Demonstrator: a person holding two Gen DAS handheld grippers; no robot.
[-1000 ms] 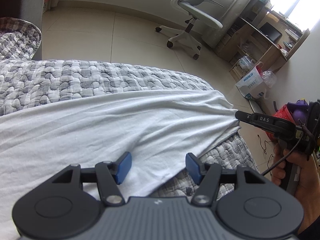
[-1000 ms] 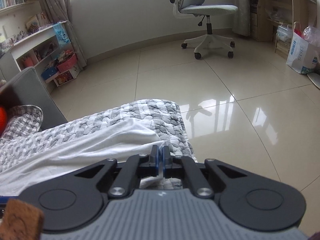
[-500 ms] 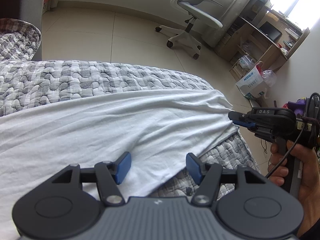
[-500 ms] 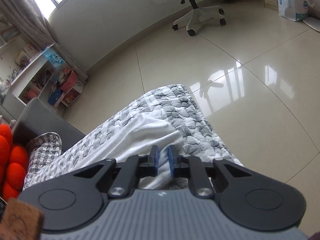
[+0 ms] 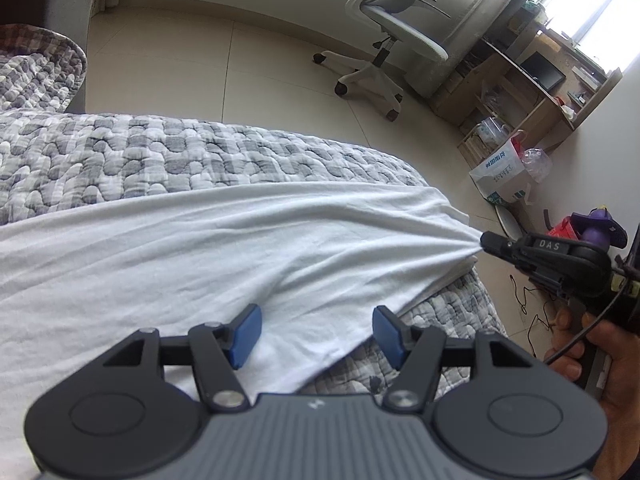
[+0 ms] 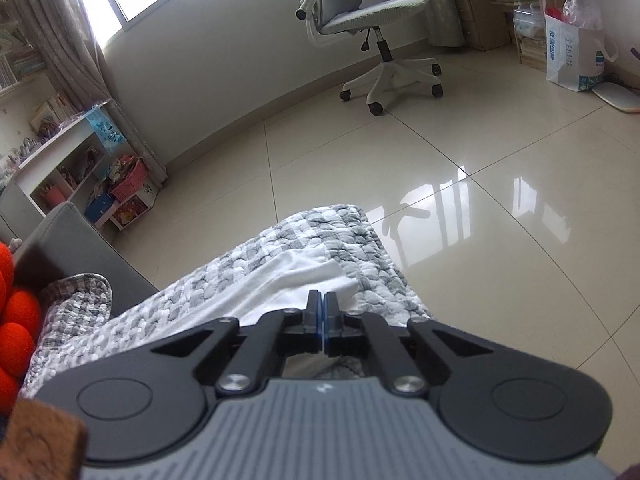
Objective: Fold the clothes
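Pinching the far corner of the white garment [image 5: 224, 264], the right gripper [image 5: 486, 242] comes in from the right edge of the left wrist view, tipped slightly down toward the bed [image 5: 168, 156]; its jaws are pressed together on the cloth, having just been closing, and folds fan out from that point; a hand [image 5: 600, 356] wraps the handle below it, fingers curled round, cable trailing past; in the right wrist view the same gripper [image 6: 321, 312] shows its two blue pads nearly touching with white cloth at the tip; left gripper [image 5: 314, 330] points steeply down over the near edge of the garment, jaws spread wide, pads apart and nothing between them but the cloth underneath; garment lies flat across the grey checked quilt on the bed; office chair [image 5: 384, 32] stands on the tiled floor [image 5: 160, 64] beyond.
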